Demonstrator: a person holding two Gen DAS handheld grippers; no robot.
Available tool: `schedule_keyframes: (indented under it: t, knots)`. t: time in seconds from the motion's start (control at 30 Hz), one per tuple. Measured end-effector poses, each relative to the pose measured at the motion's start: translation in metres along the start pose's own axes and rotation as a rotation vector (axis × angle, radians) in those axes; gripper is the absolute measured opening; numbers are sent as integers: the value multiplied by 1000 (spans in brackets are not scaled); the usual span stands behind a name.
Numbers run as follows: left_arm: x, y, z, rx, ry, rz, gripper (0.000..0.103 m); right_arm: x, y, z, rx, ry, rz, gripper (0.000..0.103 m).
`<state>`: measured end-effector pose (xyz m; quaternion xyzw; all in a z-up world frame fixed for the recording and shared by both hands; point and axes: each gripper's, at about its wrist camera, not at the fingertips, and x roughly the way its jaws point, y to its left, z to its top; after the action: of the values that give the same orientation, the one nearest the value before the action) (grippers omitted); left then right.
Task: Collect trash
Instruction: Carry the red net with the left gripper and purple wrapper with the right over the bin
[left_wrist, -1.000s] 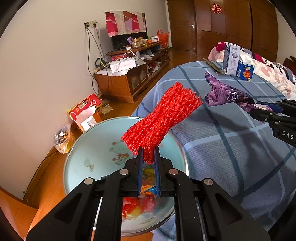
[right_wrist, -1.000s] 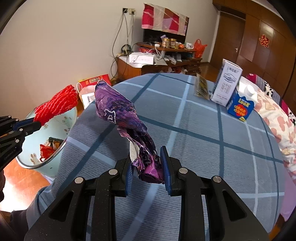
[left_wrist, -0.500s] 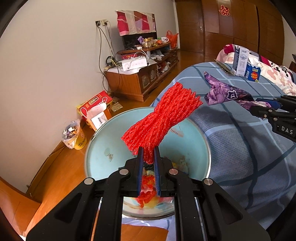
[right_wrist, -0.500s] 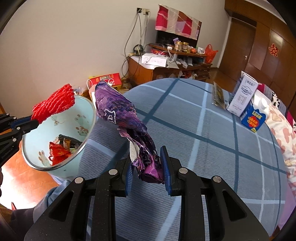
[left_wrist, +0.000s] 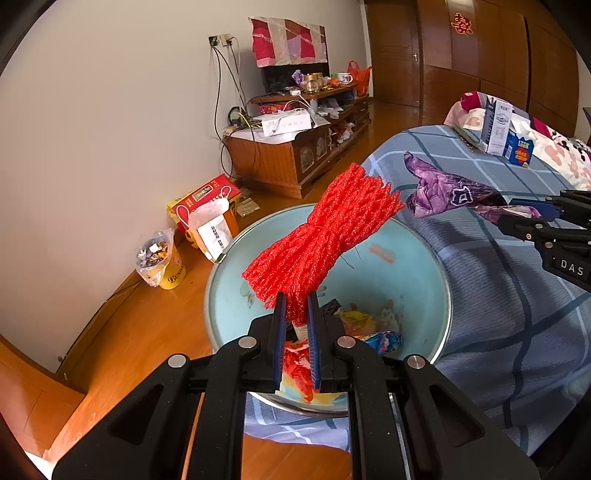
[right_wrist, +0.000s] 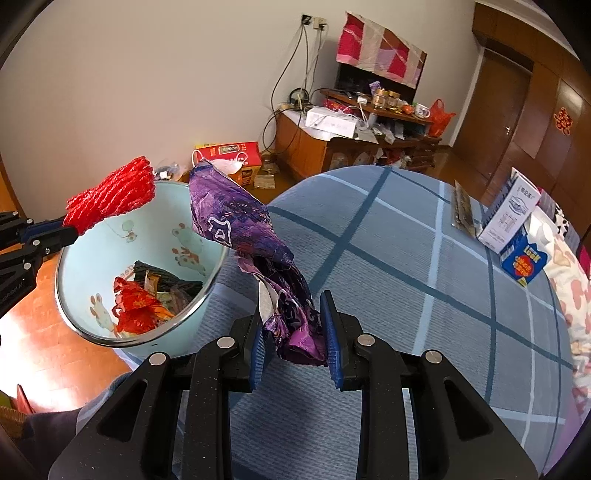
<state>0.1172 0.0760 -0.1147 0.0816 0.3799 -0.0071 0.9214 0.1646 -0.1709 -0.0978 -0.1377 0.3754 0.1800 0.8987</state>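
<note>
Blue plaid bedding (right_wrist: 388, 266) behind; right gripper (right_wrist: 293, 332) — marked "DAS" — clamps purple wrapper (right_wrist: 236, 229); left gripper (left_wrist: 294, 321) clamps red netting (left_wrist: 325, 236).

The room in front of my grippers is bright with soft daylight; I can't see where it enters. The wooden floor (left_wrist: 147, 332) below and left of my left gripper (left_wrist: 294, 306) carries a warm glare, strongest near the lower edge. Both fisheye views bend hard at the borders (black corners ring each picture), so the wall (right_wrist: 147, 74) ahead of my right gripper (right_wrist: 293, 314) curves. The near rim of the pale blue basin (left_wrist: 424, 258) under my left fingers smears slightly. Colours are vivid, shadows faint, and the far cabinets stay fairly sharp.
</note>
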Motion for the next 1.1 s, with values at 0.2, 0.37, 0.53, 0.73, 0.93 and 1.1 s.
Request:
schedule_keyframes:
  t: [0.2,0.37,0.53,0.73,0.93,1.1]
  knots:
    - [-3,8,-3,-8,-3,15,10,0,9,6,-21,-4,2,28]
    - [-2,16,-5,-18,3,28,10,0,15,8,-39,-6,3,28]
    - [1,21,-7,-26,13,39,10,2,23,10,-64,-7,-2,28]
    - [2,24,-9,-26,19,46,10,5,30,11,-87,-8,-2,28]
    - [3,26,-7,-30,22,53,10,5,35,13,-101,-12,-2,28]
    - [3,28,-8,-35,24,57,10,5,40,14,-112,-15,-1,28]
